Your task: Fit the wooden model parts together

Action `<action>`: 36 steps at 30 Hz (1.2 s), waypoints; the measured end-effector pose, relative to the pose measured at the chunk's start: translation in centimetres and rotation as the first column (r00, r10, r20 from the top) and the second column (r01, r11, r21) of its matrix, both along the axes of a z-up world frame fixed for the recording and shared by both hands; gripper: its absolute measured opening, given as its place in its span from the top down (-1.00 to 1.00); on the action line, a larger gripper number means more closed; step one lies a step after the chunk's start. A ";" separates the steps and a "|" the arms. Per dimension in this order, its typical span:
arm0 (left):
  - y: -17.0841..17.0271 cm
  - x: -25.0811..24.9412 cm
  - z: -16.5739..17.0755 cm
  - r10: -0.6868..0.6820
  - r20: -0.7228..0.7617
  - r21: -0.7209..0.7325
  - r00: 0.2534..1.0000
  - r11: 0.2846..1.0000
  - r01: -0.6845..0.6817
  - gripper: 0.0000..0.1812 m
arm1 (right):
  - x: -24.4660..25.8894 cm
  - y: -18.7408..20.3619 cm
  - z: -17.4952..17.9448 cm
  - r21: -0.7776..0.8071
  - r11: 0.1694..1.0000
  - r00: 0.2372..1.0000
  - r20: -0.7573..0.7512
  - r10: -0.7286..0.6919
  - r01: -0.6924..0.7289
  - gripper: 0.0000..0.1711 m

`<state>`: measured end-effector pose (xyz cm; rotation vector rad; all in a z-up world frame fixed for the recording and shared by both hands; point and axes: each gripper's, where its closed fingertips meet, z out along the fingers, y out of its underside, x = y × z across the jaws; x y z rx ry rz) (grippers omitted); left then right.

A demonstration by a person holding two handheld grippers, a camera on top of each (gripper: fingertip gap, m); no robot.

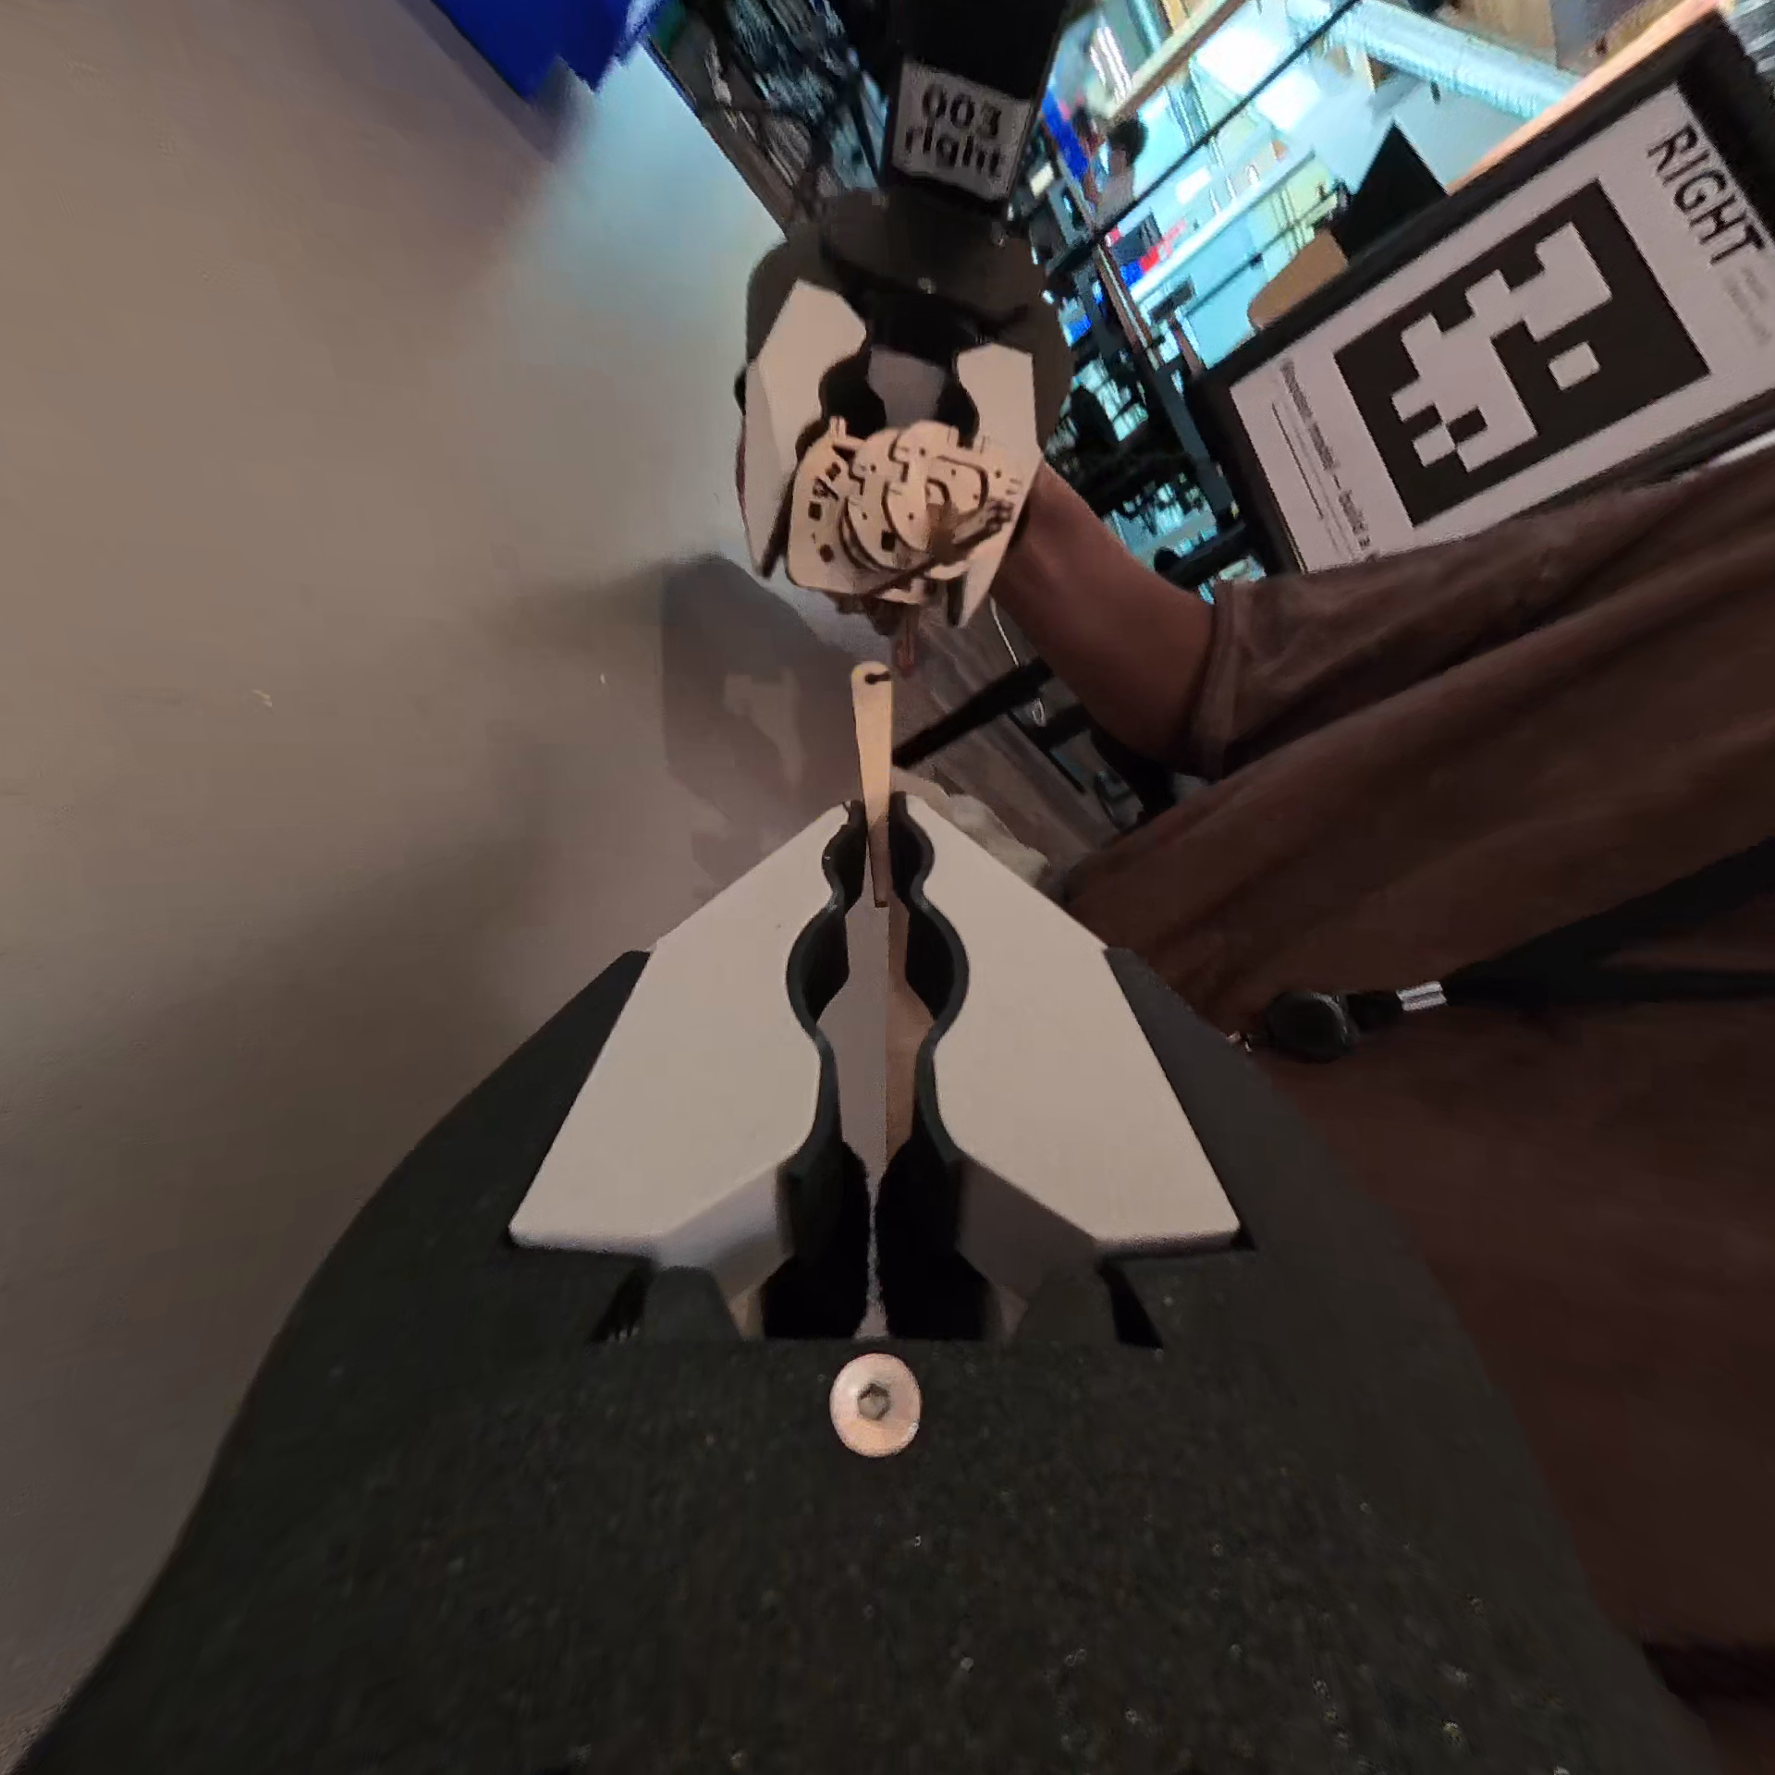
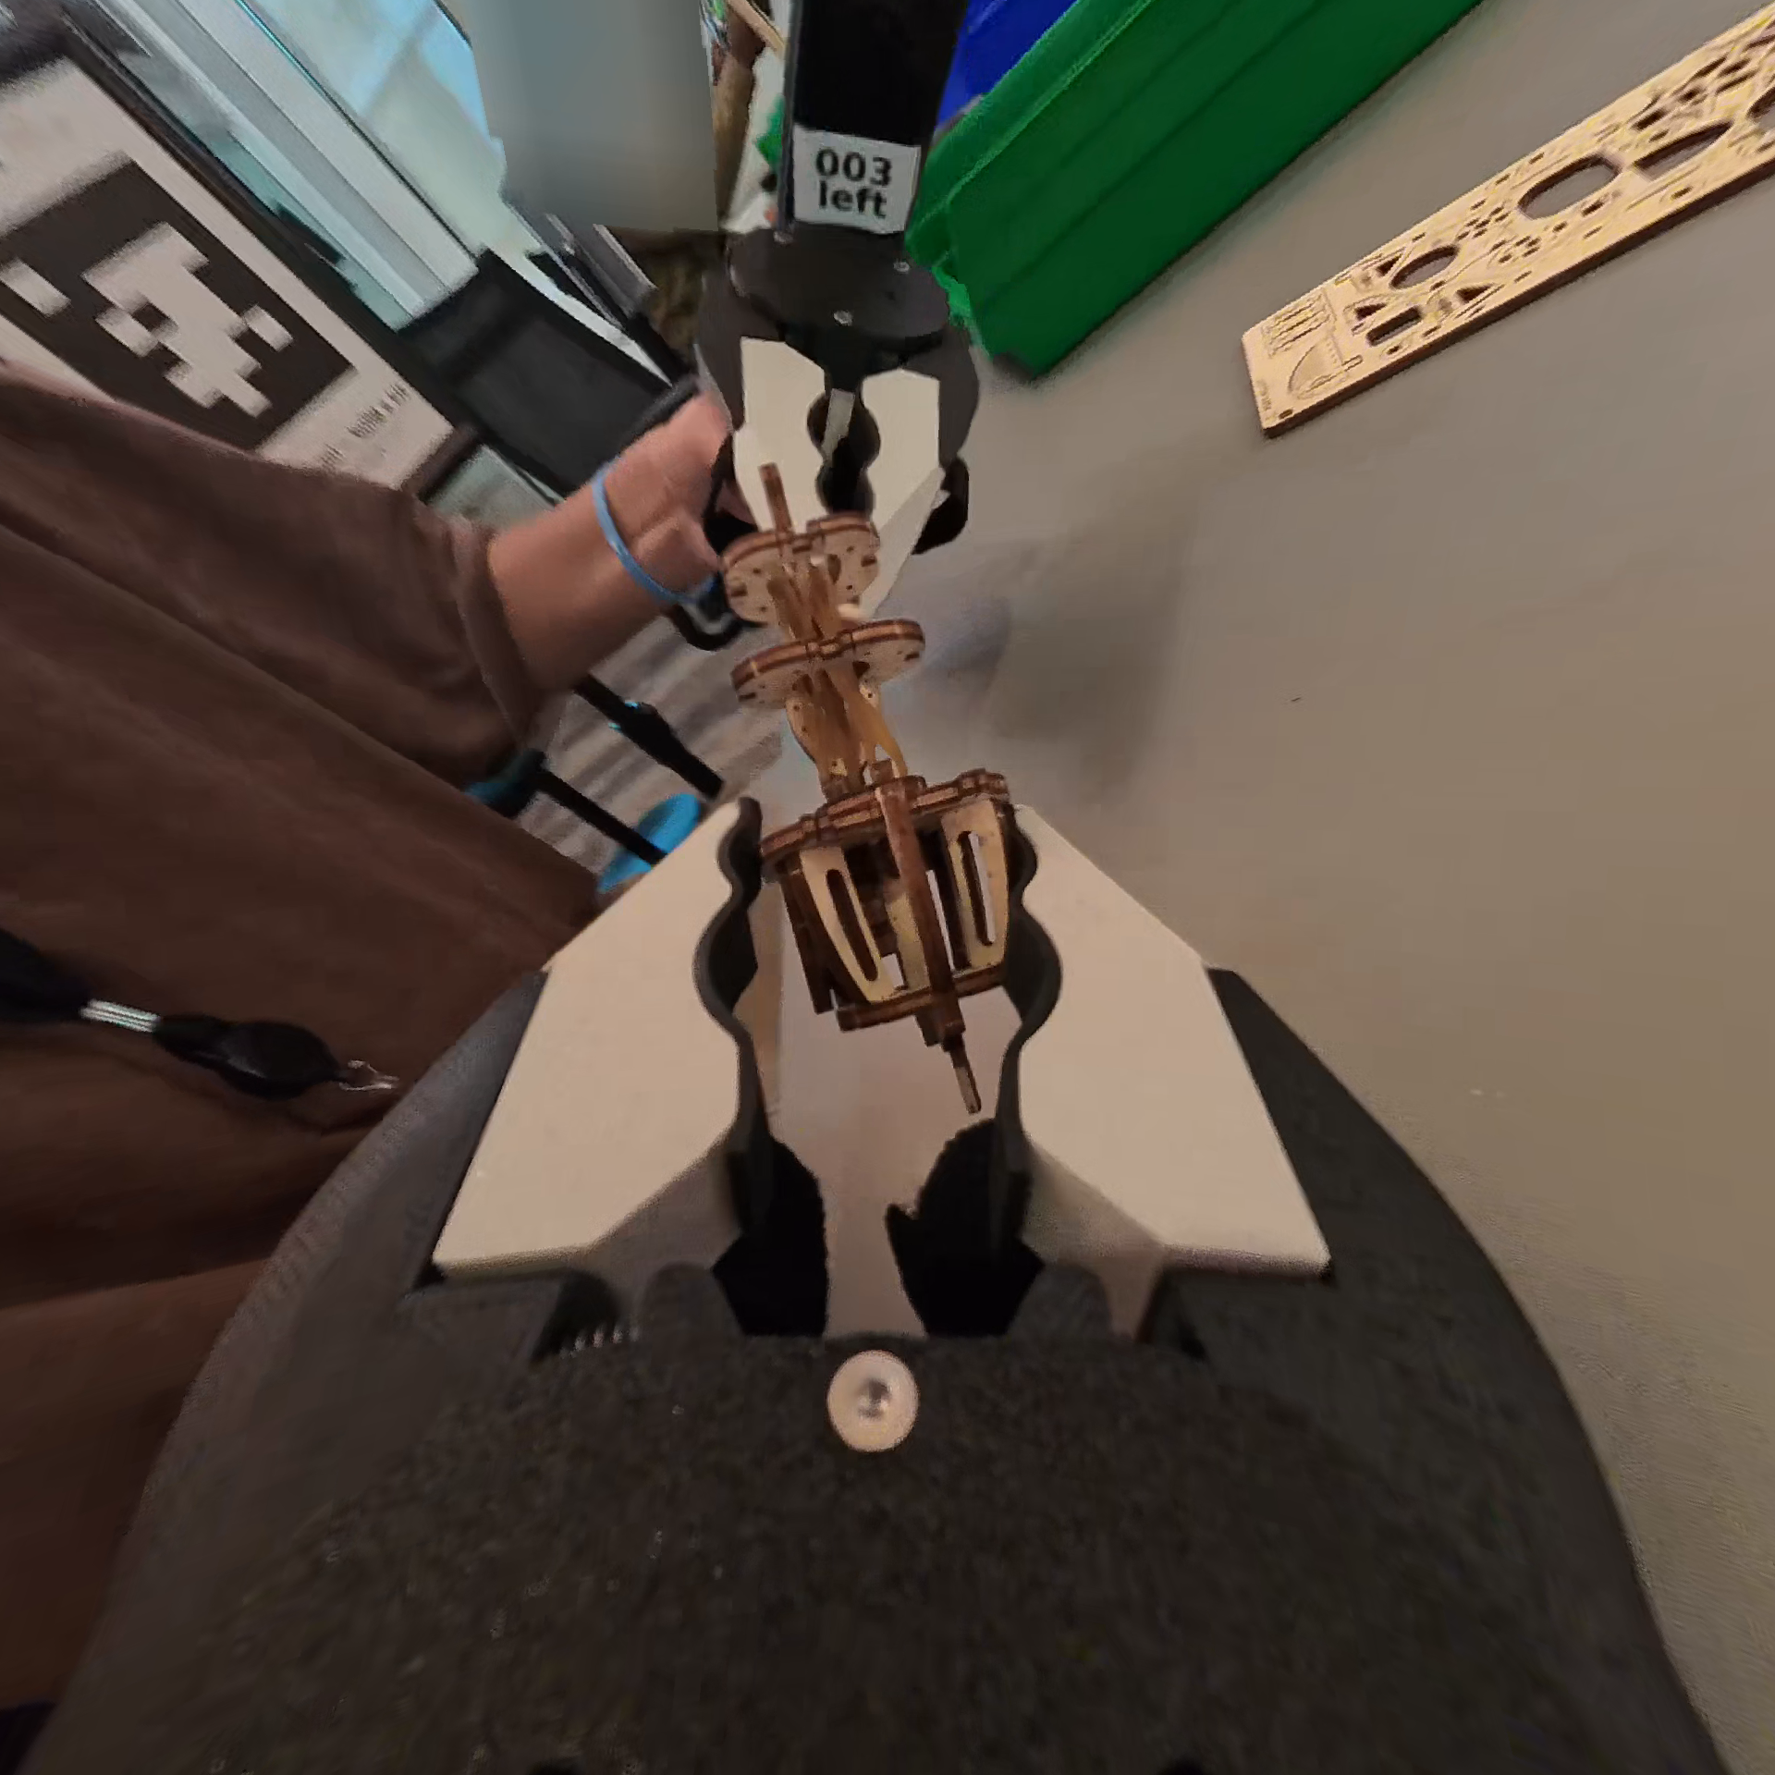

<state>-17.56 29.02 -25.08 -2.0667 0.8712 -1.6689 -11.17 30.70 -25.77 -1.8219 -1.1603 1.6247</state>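
Plywood, pale and laser-cut, makes up the model point(image 2: 869, 797): round discs with small holes stacked along a thin spine, and at the near end a cage of slotted ribs with a peg sticking out. It hangs in the air between the two grippers, above the table. The right gripper point(image 2: 888, 845) is clamped on the cage end, its white fingers point(image 2: 634, 1057) pressing the ribs from both sides. Seen from the other camera, the model shows its disc faces end-on, with the right gripper behind it.

The left gripper point(image 1: 879, 826) is closed on a strip point(image 1: 872, 740), a thin flat sliver of the same wood with a small hole near its tip. The strip's tip points at the model and stands just short of it, not touching.

The table point(image 2: 1393, 768) is plain grey. A parts sheet point(image 2: 1498, 221) with many cut-out holes lies flat on it, well apart from the grippers, and a green bin point(image 2: 1133, 163) sits near the sheet's end. A person in a brown sleeve point(image 2: 221, 615) holds both tools, with a blue band point(image 2: 615, 538) on one wrist. Black-and-white marker boards point(image 1: 1518, 355) stand behind, and shelving point(image 1: 1201, 173) fills the room's far side.
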 end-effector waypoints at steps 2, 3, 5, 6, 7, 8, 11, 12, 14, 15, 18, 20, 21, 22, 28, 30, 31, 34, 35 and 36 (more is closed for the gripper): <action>0.5 0.0 0.9 0.067 0.036 0.027 0.997 0.997 -0.068 0.99 | 0.2 0.0 0.6 -0.061 0.998 1.000 -0.026 0.005 -0.007 0.44; 0.4 0.0 1.7 0.078 0.081 0.015 0.994 0.997 -0.080 0.99 | 0.4 0.1 0.8 -0.069 0.998 1.000 -0.025 0.002 -0.004 0.44; 0.5 -0.3 2.6 0.138 0.128 0.010 0.982 0.990 -0.141 0.99 | 0.8 0.1 0.7 -0.050 0.999 1.000 0.001 -0.006 0.006 0.43; 0.7 -0.5 2.9 0.180 0.148 0.017 0.973 0.983 -0.184 0.99 | 1.0 0.2 0.7 -0.034 0.999 1.000 0.003 -0.016 0.016 0.44; 0.9 -0.8 3.2 0.227 0.170 0.020 0.959 0.972 -0.234 0.98 | 1.2 0.4 0.8 -0.022 0.999 1.000 0.001 -0.031 0.031 0.43; 1.3 -1.1 3.2 0.284 0.178 0.023 0.942 0.956 -0.293 0.98 | 1.4 0.7 0.7 -0.008 0.999 0.999 0.004 -0.050 0.050 0.43; 2.9 -3.2 0.3 0.500 0.049 0.042 0.864 0.864 -0.502 0.98 | 1.7 1.9 0.1 0.036 0.993 0.993 0.031 -0.117 0.115 0.43; 3.4 -4.4 -1.2 0.568 -0.036 0.060 0.822 0.823 -0.565 0.98 | 1.7 2.2 -0.2 0.054 0.990 0.990 0.056 -0.132 0.129 0.43; 4.1 -7.1 -3.4 0.656 -0.185 0.146 0.732 0.755 -0.640 0.99 | 1.8 2.8 -0.9 0.135 0.983 0.983 0.120 -0.140 0.124 0.43; 4.4 -8.6 -4.1 0.690 -0.247 0.217 0.681 0.724 -0.655 0.99 | 1.8 3.3 -1.4 0.180 0.979 0.976 0.174 -0.131 0.100 0.43; 4.3 -10.1 -4.7 0.709 -0.352 0.369 0.610 0.705 -0.606 0.99 | 2.0 5.4 -2.7 0.247 0.969 0.925 0.367 -0.097 0.003 0.43; 4.3 -9.5 -5.2 0.700 -0.403 0.463 0.590 0.712 -0.528 0.99 | 1.5 7.3 -2.7 0.279 0.960 0.909 0.406 -0.090 -0.029 0.43; 4.2 -8.9 -5.7 0.688 -0.428 0.486 0.586 0.722 -0.492 0.98 | 1.2 8.2 -2.7 0.294 0.954 0.901 0.428 -0.078 -0.057 0.43; 4.1 -8.2 -6.2 0.673 -0.444 0.483 0.592 0.736 -0.475 0.98 | 0.8 9.0 -2.7 0.320 0.943 0.892 0.446 -0.064 -0.092 0.43; 2.6 -4.3 -8.0 0.560 -0.453 0.401 0.694 0.823 -0.402 0.72 | -2.2 11.6 -2.8 0.359 0.871 0.827 0.555 0.089 -0.335 0.43; 2.6 -3.9 -7.0 0.549 -0.406 0.427 0.730 0.821 -0.379 0.56 | -3.3 11.5 -2.7 0.300 0.861 0.811 0.552 0.196 -0.412 0.43; 2.8 -3.8 -6.4 0.543 -0.375 0.434 0.751 0.819 -0.375 0.46 | -3.6 11.5 -2.9 0.252 0.861 0.792 0.560 0.243 -0.442 0.43; 4.6 -4.1 -4.6 0.563 -0.291 0.467 0.774 0.790 -0.399 0.39 | -4.0 12.0 -3.9 0.103 0.851 0.722 0.587 0.366 -0.515 0.43; 5.7 -4.4 -4.1 0.571 -0.274 0.481 0.774 0.778 -0.403 0.33 | -4.5 11.9 -3.8 0.077 0.841 0.717 0.567 0.405 -0.536 0.43; 6.9 -4.5 -3.6 0.571 -0.270 0.478 0.776 0.779 -0.406 0.25 | -5.2 11.7 -3.6 0.065 0.828 0.718 0.539 0.440 -0.557 0.43</action>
